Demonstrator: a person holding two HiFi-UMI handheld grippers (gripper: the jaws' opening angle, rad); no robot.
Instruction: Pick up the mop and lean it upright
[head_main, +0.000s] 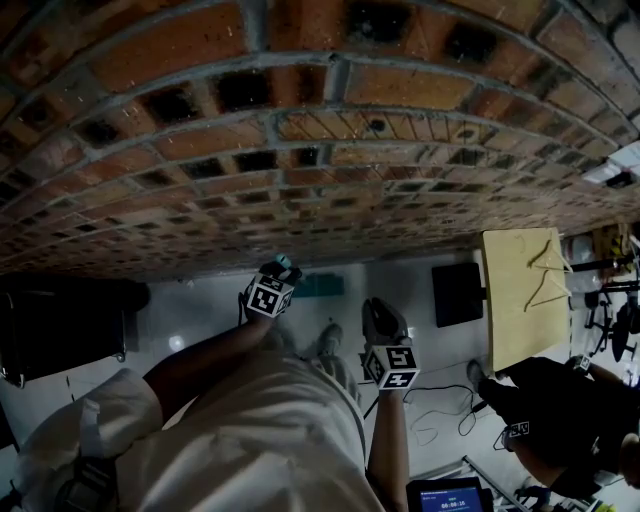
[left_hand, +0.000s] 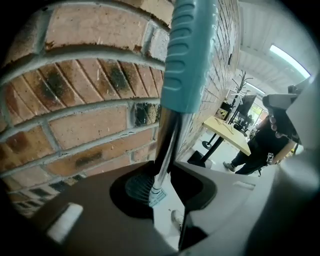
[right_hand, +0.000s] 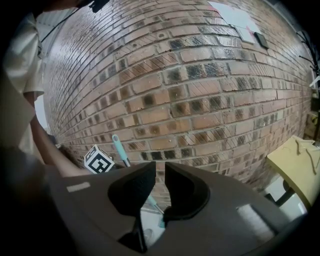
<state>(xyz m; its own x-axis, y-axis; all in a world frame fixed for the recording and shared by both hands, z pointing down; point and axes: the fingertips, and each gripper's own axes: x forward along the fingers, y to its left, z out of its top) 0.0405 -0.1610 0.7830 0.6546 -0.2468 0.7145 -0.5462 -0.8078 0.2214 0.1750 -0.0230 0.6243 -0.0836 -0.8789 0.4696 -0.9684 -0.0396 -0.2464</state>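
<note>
Here, my left gripper (head_main: 278, 275) is closed on the mop (left_hand: 190, 55), its jaws pressing the bare metal shaft just below the ribbed teal grip. The mop stands close in front of a red brick wall (head_main: 300, 130). In the right gripper view it slants, its top end further left than its bottom end. Its lower end, with a teal fitting, is down near the pale floor (head_main: 200, 310) at the foot of the wall. I cannot tell whether it touches the floor, or whether the grip touches the bricks. My right gripper (right_hand: 160, 167) is to the right of the left one, apart from the mop. Its jaws stand a narrow gap apart and hold nothing; only the wall and a piece of the distant shaft show through the gap. The wall is the hard edge ahead and runs across the whole width of the head view. To my left, a dark boxy object (head_main: 60, 330) sits on the floor near the wall, well apart from the mop. To my right, a pale wooden counter (head_main: 515, 320) on a black base stands near the wall, with a thin hanger (head_main: 548, 275) lying on it. A second person (head_main: 545, 400) in dark clothes is just beside that counter. A loose cable (head_main: 440, 420) lies on the floor between that person and me. The open floor is the strip between the dark object and the counter, where I stand.
</note>
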